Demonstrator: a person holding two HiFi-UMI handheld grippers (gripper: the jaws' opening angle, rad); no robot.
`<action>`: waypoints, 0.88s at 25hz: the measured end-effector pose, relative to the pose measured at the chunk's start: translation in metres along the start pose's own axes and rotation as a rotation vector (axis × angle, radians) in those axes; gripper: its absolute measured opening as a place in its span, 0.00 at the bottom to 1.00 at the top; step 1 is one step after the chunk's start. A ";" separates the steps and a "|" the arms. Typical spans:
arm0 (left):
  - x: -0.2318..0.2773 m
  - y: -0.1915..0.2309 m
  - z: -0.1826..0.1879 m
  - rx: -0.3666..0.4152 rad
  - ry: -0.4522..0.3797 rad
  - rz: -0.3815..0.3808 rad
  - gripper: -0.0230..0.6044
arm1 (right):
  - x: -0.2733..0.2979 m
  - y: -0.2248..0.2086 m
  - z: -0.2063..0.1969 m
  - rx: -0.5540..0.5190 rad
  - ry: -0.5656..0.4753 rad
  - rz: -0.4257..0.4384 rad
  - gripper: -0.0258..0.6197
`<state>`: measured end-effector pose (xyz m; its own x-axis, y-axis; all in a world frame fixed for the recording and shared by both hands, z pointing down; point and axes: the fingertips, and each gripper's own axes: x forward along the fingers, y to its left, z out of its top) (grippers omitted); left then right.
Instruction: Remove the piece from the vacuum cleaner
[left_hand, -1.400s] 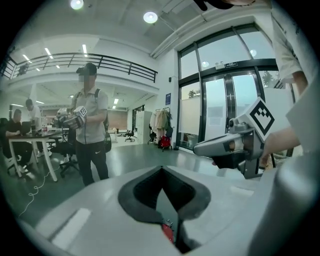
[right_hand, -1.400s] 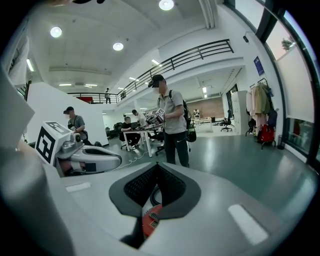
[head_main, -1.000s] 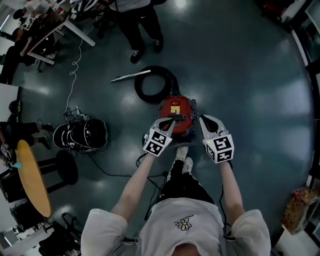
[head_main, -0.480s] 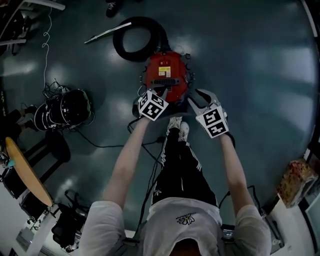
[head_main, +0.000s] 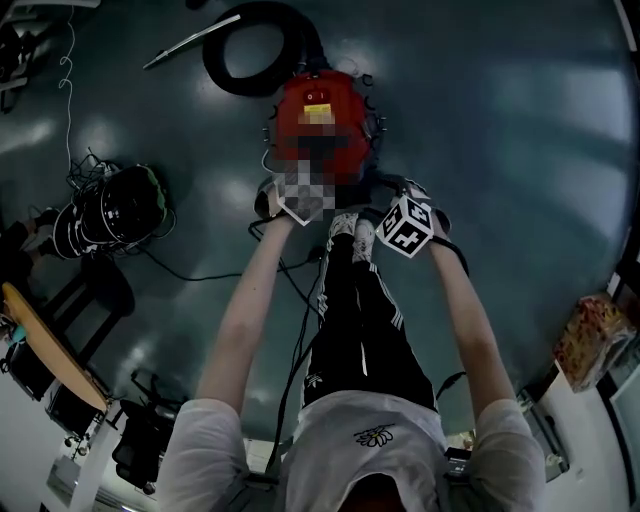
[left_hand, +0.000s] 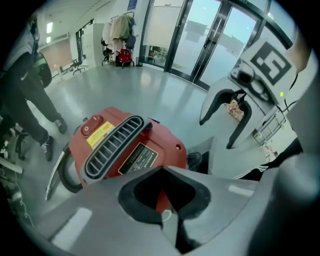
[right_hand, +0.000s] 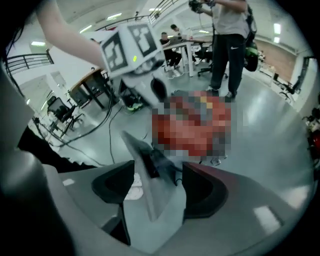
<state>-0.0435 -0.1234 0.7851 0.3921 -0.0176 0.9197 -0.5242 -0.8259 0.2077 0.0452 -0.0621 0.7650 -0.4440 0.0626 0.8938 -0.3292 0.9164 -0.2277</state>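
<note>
Vacuum cleaner (head_main: 352, 125) amid open floor (head_main: 500, 120); left tool (left_hand: 167, 216) closed, right tool (right_hand: 159, 180) just spreading wide, empty.

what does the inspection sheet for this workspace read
surface: bare glossy floor
job's things: red vacuum on floor, hose coiled beyond it, wand beside hose
clutter: black drum, round table, bag
grippers: left gripper shut, empty, by vacuum; right gripper open, jaws just been opening, nothing held
cables: black cord by drum; white cord far left
surroundings: bystander, desks, glass doors
</note>
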 end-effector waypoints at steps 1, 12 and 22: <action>0.001 0.000 0.001 0.005 0.006 -0.006 0.04 | 0.007 0.005 -0.012 -0.034 0.048 0.013 0.54; 0.002 -0.005 0.001 0.077 0.100 -0.063 0.04 | 0.059 0.023 -0.079 -0.164 0.343 0.049 0.49; 0.004 -0.005 0.001 0.103 0.151 -0.061 0.04 | 0.072 0.027 -0.098 -0.242 0.395 -0.133 0.09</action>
<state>-0.0390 -0.1200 0.7875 0.2988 0.1130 0.9476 -0.4198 -0.8762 0.2368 0.0861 0.0060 0.8615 -0.0456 0.0412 0.9981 -0.1372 0.9894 -0.0471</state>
